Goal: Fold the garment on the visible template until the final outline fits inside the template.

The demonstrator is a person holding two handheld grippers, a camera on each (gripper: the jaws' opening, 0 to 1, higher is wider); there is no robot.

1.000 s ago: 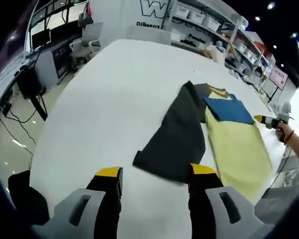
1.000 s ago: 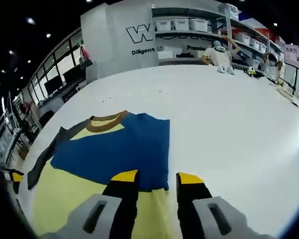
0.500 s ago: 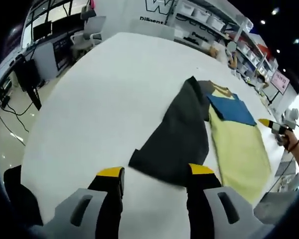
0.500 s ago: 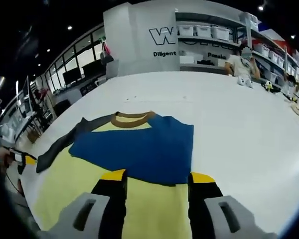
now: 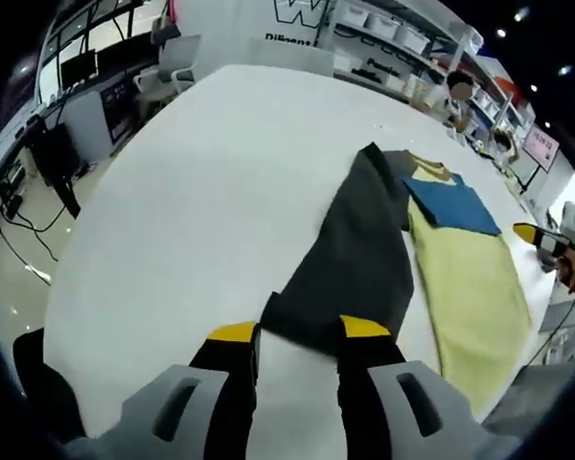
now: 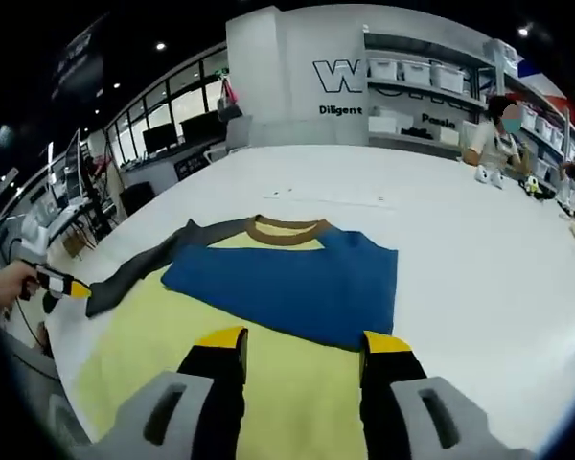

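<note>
Left hand-held gripper (image 5: pixel 298 333) — jaws apart at sleeve (image 5: pixel 350 264), shirt (image 6: pixel 268 316) flat

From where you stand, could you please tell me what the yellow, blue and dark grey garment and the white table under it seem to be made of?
Yellow, blue and dark grey garment: looks like soft matte knit cloth; it lies limp, with a ribbed brown collar. White table: smooth matte surface, possibly laminate or a cover; I cannot tell which.

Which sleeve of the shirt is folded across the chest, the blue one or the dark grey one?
The blue sleeve: it lies across the yellow body below the brown collar. The dark grey sleeve lies spread out beside it.
</note>
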